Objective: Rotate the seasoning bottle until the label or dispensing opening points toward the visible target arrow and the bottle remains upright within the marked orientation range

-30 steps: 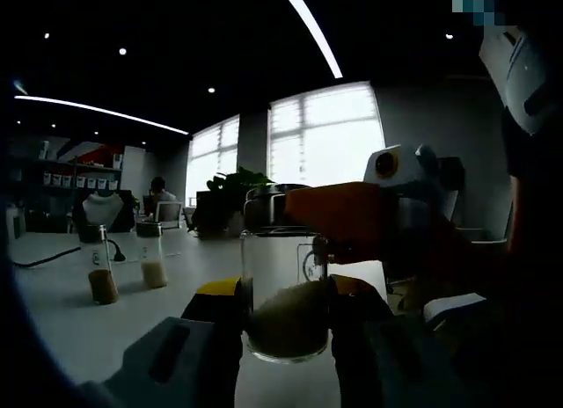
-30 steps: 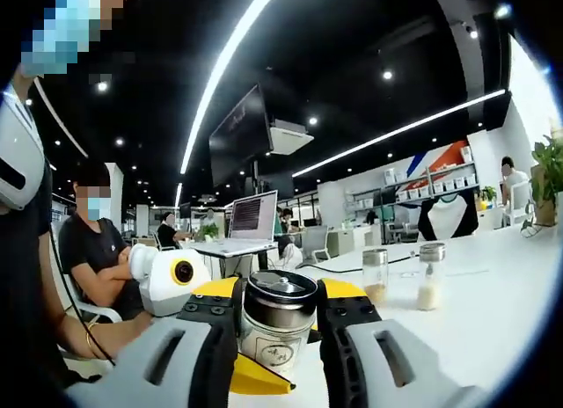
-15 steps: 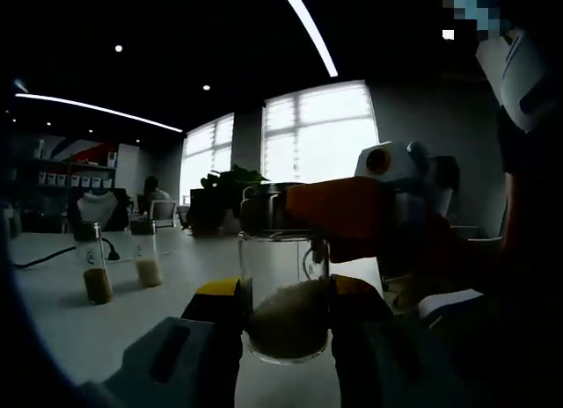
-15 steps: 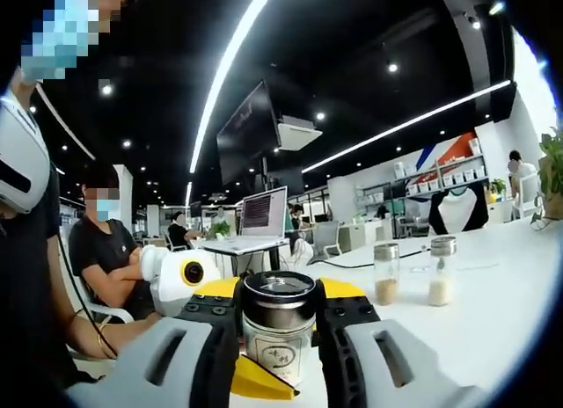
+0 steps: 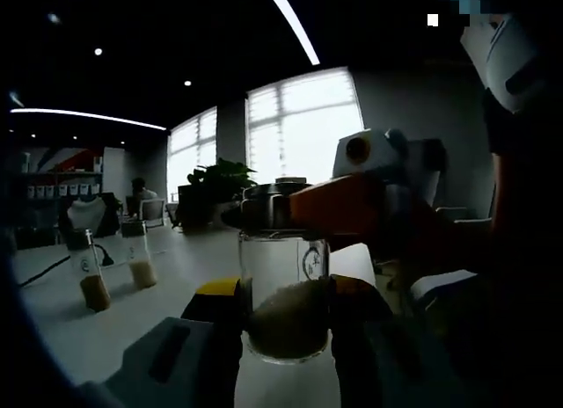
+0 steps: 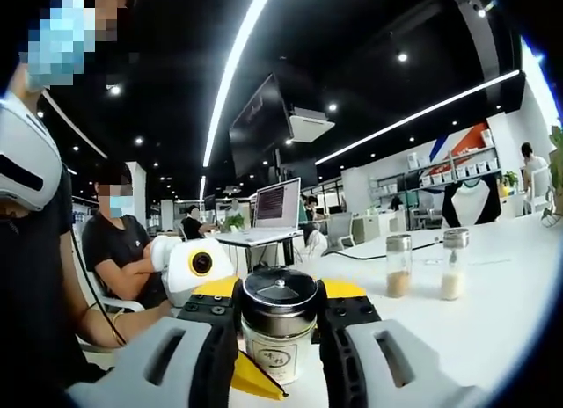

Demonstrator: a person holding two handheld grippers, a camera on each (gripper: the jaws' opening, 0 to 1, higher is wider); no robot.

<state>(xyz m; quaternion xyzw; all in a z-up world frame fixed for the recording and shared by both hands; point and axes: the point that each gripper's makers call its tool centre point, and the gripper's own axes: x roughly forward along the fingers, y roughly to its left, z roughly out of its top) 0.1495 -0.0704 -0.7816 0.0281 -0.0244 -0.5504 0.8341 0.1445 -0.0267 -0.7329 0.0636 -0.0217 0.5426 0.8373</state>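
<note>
A glass seasoning bottle (image 5: 283, 267) with a dark lid and brownish grains inside stands upright on the white table (image 5: 53, 329). My left gripper (image 5: 286, 313) is shut on its lower body. My right gripper (image 5: 352, 210), orange in the left gripper view, reaches in from the right and holds the lid. In the right gripper view the bottle (image 6: 278, 355) shows a pale label facing the camera, and my right gripper (image 6: 280, 324) is shut around its black cap. The left gripper (image 6: 198, 265) sits behind it at the left. A yellow pointed marker (image 6: 253, 380) lies by the bottle's base.
Two small seasoning shakers (image 5: 92, 280) (image 5: 141, 263) stand further along the table, seen again as shakers (image 6: 398, 265) (image 6: 454, 264). A laptop (image 6: 277, 206) sits beyond on another desk. A seated person (image 6: 119, 254) is at the left; the holder's body is close by.
Both cameras have swung slightly, so the background has slid sideways. The bottle stays upright and held between both pairs of jaws.
</note>
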